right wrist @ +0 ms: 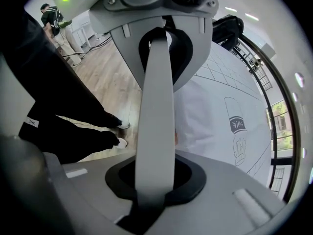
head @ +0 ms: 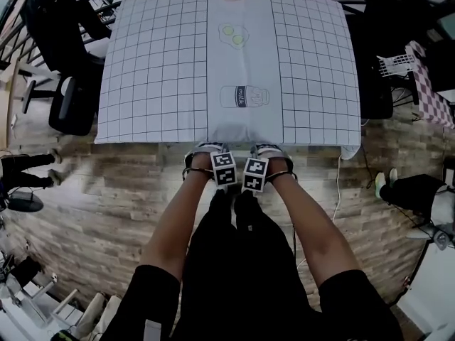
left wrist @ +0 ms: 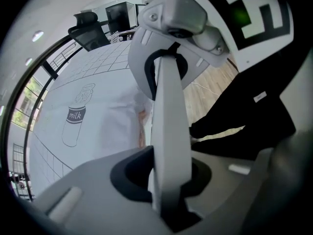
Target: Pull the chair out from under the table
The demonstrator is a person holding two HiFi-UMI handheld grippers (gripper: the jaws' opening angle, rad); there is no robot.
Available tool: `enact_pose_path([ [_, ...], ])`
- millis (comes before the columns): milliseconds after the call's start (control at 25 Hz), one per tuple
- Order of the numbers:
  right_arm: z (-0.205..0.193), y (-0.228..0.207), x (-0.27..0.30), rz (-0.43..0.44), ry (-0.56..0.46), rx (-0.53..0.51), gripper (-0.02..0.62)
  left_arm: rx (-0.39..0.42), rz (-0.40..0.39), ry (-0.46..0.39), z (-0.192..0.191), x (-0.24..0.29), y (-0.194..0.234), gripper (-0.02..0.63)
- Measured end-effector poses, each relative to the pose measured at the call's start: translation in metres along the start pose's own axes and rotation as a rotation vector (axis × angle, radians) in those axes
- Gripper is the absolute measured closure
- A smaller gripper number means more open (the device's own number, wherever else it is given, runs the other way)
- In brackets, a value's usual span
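Right now I have the left hand-held gripper (head: 207,153) and the right hand-held gripper (head: 269,152) side by side at the near edge, both pointing down at the floor (head: 106,190). In each gripper view the jaws are drawn together into a single strip, and I can make out nothing between them. Just beyond them, at the middle of that edge, a white-draped hump pokes out. I take it for the back of the chair (head: 240,133), still tucked under the counter (head: 156,62), whose checked cloth shows a drawn milk bottle (head: 244,96). I judge this the grasping step, with no pull begun. Next I need firm purchase on that back, then a straight draw toward me while stepping away.
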State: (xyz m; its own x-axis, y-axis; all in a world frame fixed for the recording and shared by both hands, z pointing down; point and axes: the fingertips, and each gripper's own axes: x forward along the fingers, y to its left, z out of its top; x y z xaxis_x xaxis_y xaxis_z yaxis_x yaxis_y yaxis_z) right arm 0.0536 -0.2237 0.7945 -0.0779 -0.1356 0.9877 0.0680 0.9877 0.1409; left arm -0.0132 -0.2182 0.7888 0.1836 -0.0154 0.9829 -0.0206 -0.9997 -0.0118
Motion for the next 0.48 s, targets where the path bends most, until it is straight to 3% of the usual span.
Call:
enact_pose_path([
  [480,0.003,0.049,-0.007,-0.01,0.0,0.019,0.525,0.019,0.039,0.0,0.0,-0.001,-0.048,0.528],
])
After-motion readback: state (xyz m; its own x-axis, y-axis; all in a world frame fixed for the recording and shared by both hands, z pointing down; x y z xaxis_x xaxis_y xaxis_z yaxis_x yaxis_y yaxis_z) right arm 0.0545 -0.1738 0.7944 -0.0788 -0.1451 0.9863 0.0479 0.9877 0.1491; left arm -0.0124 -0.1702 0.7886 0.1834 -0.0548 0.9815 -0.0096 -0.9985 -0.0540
